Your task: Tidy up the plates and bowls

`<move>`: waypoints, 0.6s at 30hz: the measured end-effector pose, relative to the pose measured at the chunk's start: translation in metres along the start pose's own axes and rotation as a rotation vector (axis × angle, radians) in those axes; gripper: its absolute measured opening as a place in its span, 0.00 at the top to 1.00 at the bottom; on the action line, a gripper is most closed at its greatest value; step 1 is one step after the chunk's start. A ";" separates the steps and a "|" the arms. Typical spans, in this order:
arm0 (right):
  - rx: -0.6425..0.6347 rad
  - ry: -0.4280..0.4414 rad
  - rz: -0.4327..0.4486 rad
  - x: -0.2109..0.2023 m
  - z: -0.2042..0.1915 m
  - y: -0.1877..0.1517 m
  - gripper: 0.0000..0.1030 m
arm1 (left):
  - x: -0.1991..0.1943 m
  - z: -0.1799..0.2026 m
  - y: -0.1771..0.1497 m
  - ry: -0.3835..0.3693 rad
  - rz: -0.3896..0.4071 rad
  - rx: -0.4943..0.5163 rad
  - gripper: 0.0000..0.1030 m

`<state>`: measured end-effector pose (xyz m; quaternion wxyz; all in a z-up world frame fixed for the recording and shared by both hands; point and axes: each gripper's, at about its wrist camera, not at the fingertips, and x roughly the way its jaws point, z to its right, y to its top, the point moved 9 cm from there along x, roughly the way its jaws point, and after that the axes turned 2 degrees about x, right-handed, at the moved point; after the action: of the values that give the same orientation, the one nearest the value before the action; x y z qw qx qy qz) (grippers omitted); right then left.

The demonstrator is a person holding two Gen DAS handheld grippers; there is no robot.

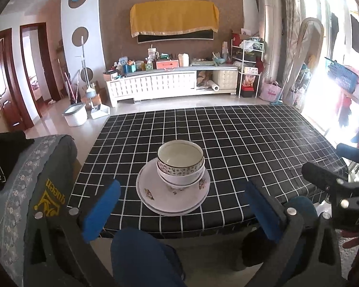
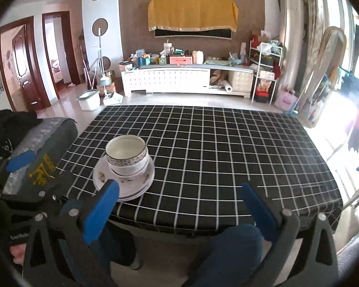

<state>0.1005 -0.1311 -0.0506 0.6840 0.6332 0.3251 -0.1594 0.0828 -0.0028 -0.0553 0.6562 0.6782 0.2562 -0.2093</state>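
The left gripper (image 1: 182,211), black-framed with blue foam pads, has its fingers spread wide and nothing between them; the right gripper (image 2: 182,211), of the same build, is spread just as wide and likewise empty. Both hang short of the table's near edge, apart from the crockery.

Ahead sits the stack: a glossy cream-lined ceramic bowl with a floral band (image 1: 180,159) nests in a plain white ceramic bowl (image 1: 182,178), and the pair rests on two shallow round white plates with small flower prints (image 1: 155,198), one on the other. The stack stands near the front of the black tablecloth with a white grid (image 1: 251,143), left of centre in the right wrist view.

Judging by this, the sorting looks finished: bowls nested, plates stacked, no loose dish in view. A grey embroidered chair cover (image 1: 36,179) stands just left of the table.
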 end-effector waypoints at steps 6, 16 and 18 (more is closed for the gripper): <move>0.003 -0.012 -0.015 0.007 0.006 -0.006 0.00 | -0.001 0.006 -0.002 0.006 -0.007 0.016 0.00; 0.016 -0.003 -0.021 0.007 0.010 -0.010 0.00 | -0.003 0.009 -0.003 -0.002 -0.011 0.008 0.00; 0.018 0.000 -0.022 0.007 0.010 -0.011 0.00 | -0.004 0.009 -0.002 -0.003 -0.010 0.008 0.00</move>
<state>0.1012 -0.1415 -0.0631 0.6767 0.6357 0.3304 -0.1698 0.0791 -0.0125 -0.0554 0.6528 0.6792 0.2580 -0.2145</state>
